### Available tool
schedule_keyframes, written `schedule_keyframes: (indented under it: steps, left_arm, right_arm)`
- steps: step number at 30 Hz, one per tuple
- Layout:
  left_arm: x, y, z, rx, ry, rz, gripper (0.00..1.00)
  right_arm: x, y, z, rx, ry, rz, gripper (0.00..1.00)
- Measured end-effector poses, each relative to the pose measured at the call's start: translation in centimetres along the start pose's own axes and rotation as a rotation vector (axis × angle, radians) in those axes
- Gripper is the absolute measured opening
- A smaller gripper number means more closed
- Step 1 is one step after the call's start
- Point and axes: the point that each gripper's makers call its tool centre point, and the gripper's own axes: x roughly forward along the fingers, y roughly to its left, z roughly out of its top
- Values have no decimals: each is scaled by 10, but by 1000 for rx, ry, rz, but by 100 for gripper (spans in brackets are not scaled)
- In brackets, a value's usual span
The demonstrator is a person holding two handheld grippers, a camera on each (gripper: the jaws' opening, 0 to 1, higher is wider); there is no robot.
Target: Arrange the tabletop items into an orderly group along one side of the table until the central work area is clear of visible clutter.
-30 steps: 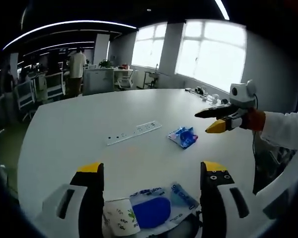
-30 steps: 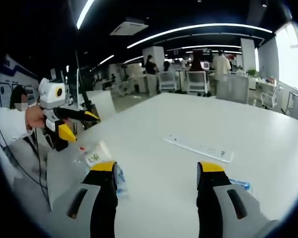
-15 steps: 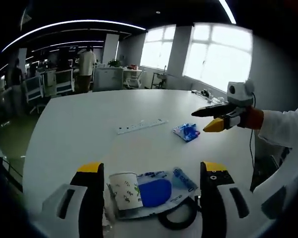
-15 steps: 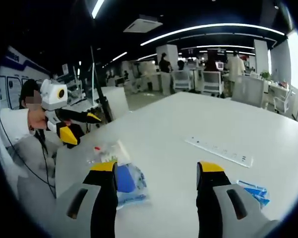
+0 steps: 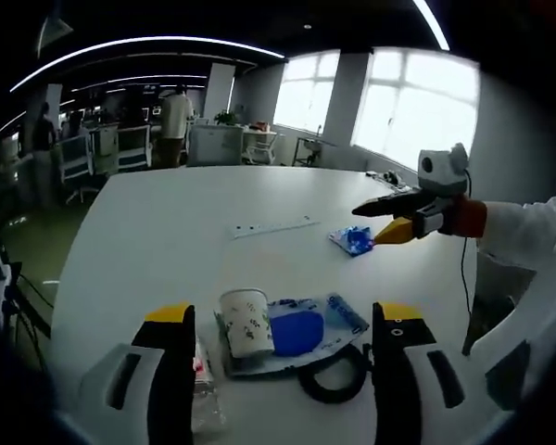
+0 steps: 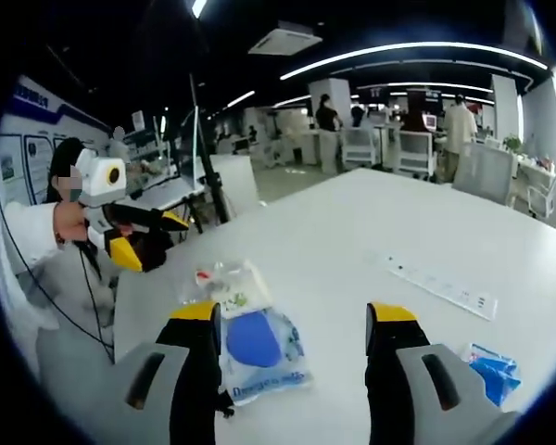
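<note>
1. Two grippers are held above the white tabletop (image 5: pixel 148 241): left gripper (image 5: pixel 280 320) and right gripper (image 6: pixel 292 320), fingers spread wide, nothing gripped.
2. Paper cup (image 5: pixel 246 321), blue-printed bag (image 5: pixel 301 329) and black ring (image 5: pixel 332 385) are clustered at the near edge.
3. Power strip (image 5: pixel 273 225) and blue packet (image 5: pixel 352 240) lie mid-table, apart.

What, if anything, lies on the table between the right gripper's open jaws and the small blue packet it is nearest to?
Nothing visible. In the left gripper view the right gripper hangs just beside the small blue packet, jaws open, with only bare white table around it. The power strip lies further off to the side, apart from the packet.
</note>
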Motion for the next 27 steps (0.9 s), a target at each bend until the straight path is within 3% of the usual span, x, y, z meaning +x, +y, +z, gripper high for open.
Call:
schedule_keyframes:
  steps: [9, 27]
  left_arm:
    - [-17, 9, -24, -49, 7, 30, 79]
    - [-37, 23, -47, -107, -2, 70, 79]
  right_arm:
    - [27, 24, -1, -27, 33, 68, 61]
    - [90, 54, -7, -79, 107, 226, 57]
